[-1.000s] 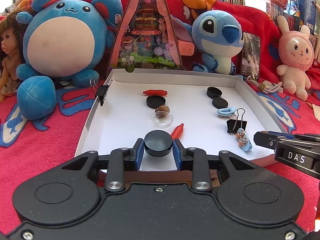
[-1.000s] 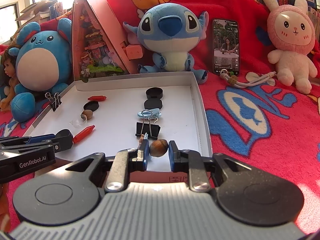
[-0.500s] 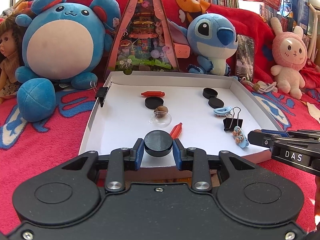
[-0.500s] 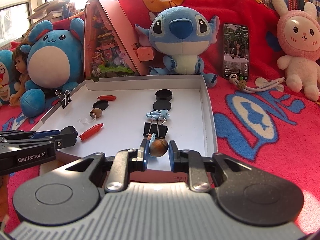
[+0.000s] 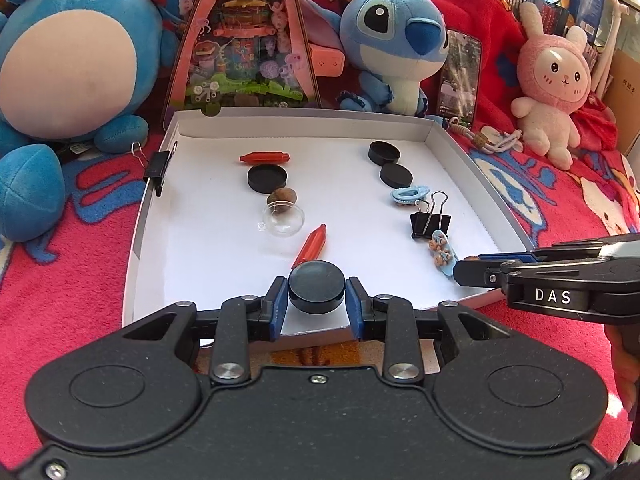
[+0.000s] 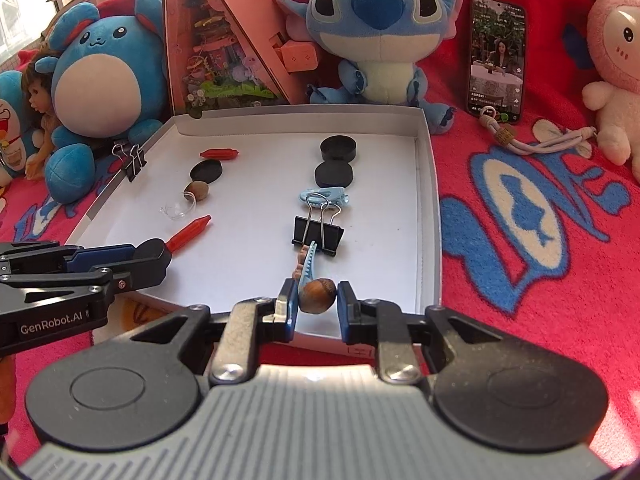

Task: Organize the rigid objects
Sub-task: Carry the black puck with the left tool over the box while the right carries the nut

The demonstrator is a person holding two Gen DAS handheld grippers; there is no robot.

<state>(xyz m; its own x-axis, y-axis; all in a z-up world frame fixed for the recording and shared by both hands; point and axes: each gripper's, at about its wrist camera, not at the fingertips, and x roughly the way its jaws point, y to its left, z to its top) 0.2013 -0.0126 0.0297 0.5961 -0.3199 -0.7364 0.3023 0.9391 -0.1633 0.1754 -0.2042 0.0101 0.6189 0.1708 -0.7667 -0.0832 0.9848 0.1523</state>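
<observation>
A shallow white box (image 5: 304,126) (image 6: 428,216) lies on the red blanket and holds two rows of small objects. My left gripper (image 5: 316,306) is shut on a black round cap (image 5: 316,286) over the box's near edge, just in front of a red crayon (image 5: 310,245). My right gripper (image 6: 318,306) is shut on a brown nut (image 6: 318,295) near the box's front right, close behind a blue hair clip (image 6: 308,262). The left row also has a clear dome (image 5: 283,219), a second nut (image 5: 282,199), a black cap (image 5: 267,178) and another red crayon (image 5: 264,157).
The right row holds two black caps (image 5: 384,152), a blue clip (image 5: 410,195) and a black binder clip (image 5: 430,222). Another binder clip (image 5: 158,166) grips the box's left wall. Plush toys, a pink triangular toy box (image 5: 246,40) and a phone (image 6: 498,54) stand behind.
Both views have tilted further down toward the box. Each gripper keeps its hold: the cap in the left, the nut in the right.
</observation>
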